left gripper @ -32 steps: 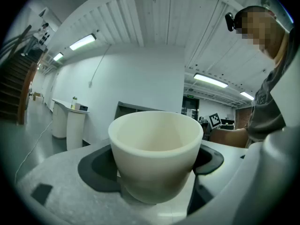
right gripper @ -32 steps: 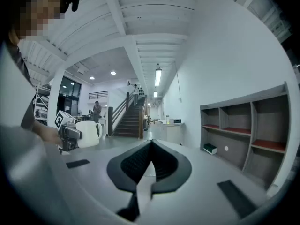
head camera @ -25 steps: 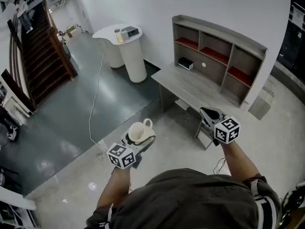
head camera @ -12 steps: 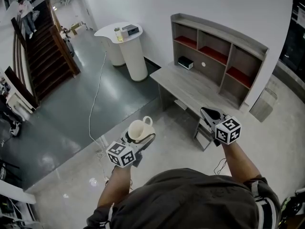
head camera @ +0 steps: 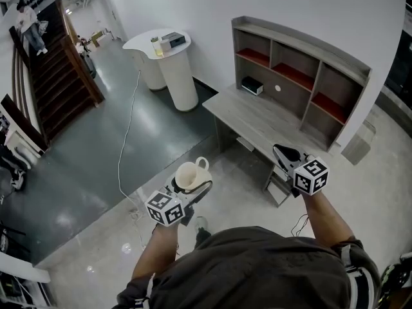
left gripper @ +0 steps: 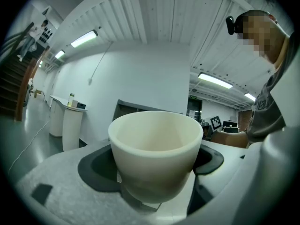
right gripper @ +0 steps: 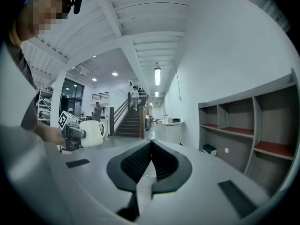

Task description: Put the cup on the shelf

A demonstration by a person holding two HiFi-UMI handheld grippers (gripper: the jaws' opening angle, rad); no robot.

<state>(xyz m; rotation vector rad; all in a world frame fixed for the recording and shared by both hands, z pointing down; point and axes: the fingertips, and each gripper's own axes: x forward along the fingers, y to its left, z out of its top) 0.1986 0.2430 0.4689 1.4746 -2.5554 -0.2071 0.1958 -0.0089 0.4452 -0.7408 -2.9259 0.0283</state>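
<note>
I'm gripping the cup [head camera: 187,175] upright in my left claw [head camera: 192,188], well short of the shelf [head camera: 302,63]. My right claw [head camera: 283,154] is hanging pinched together, empty, nearer the shelf.

The cup [head camera: 190,174], a plain cream mug with one handle, stood upright and empty, clamped low on its body between the jaws of the left gripper [head camera: 191,187], its handle turned away from the person. The shelf [head camera: 293,66], a grey unit of open compartments with red floors, stood well ahead of both grippers, nearer the right gripper [head camera: 284,153], well apart from the cup
</note>
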